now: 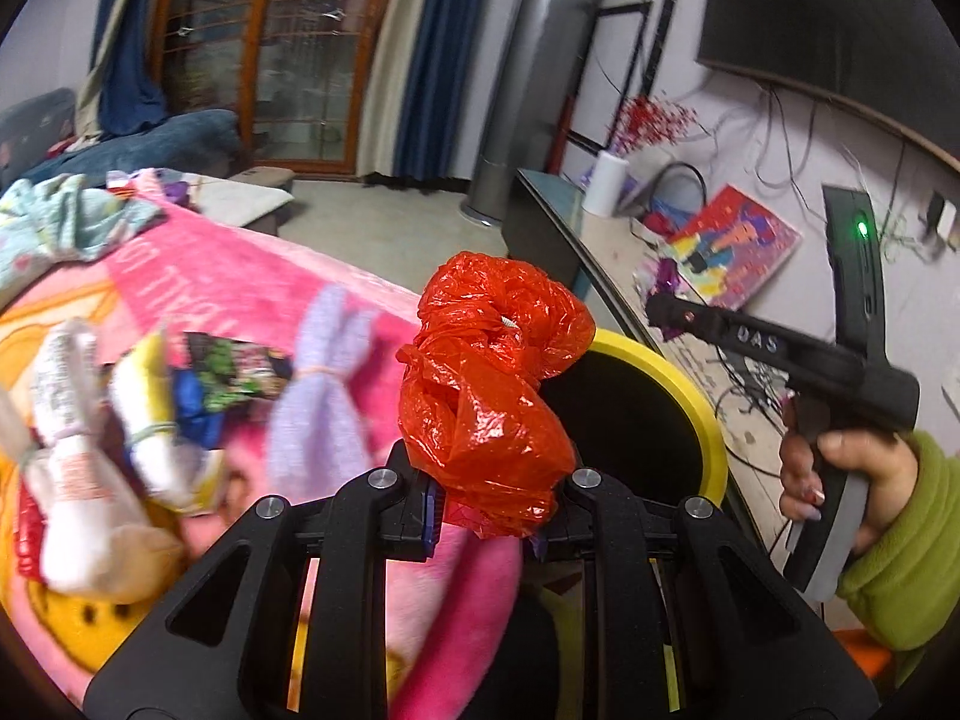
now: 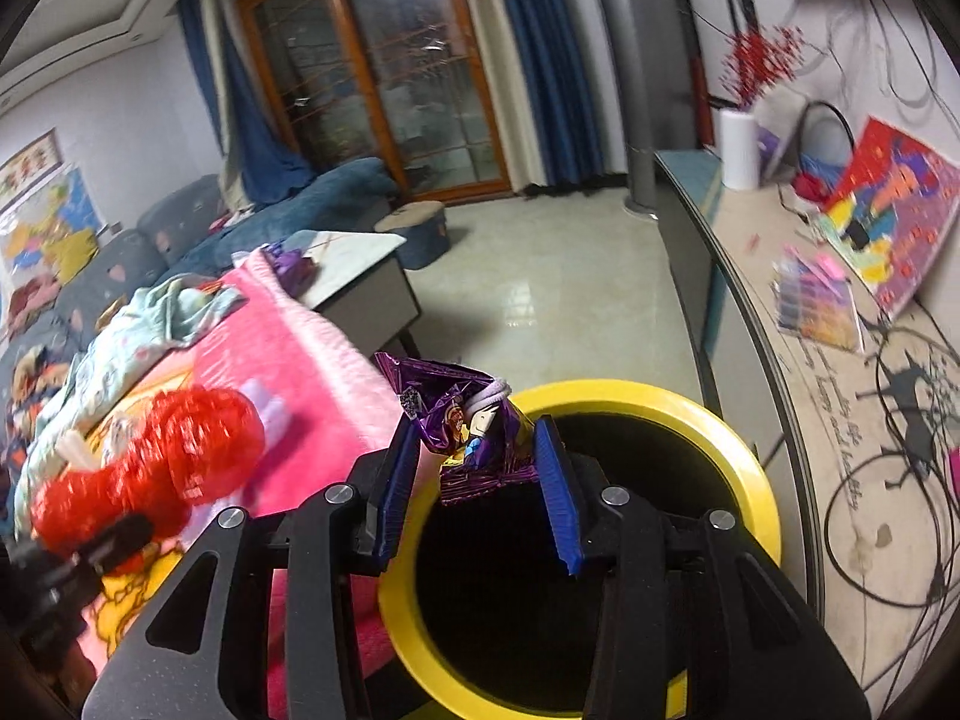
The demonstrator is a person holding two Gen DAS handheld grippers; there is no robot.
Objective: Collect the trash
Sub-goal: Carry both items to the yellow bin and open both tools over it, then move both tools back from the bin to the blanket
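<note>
My left gripper (image 1: 489,507) is shut on a crumpled red plastic bag (image 1: 489,396), held up beside the yellow-rimmed black bin (image 1: 678,369). My right gripper (image 2: 477,468) is over the bin (image 2: 624,399). A crumpled purple snack wrapper (image 2: 474,426) sits between its blue pads (image 2: 555,492); the jaws stand wide and I cannot tell whether they still pinch it. The red bag also shows blurred in the right wrist view (image 2: 162,462). The right gripper's body and the hand holding it show in the left wrist view (image 1: 774,348).
A pink cartoon blanket (image 1: 240,288) carries more trash: white tied wrappers (image 1: 72,438), a lilac bundle (image 1: 324,384) and a dark snack packet (image 1: 240,372). A long cabinet (image 2: 780,324) with cables and a painting runs along the right. A low table (image 2: 360,276) stands behind.
</note>
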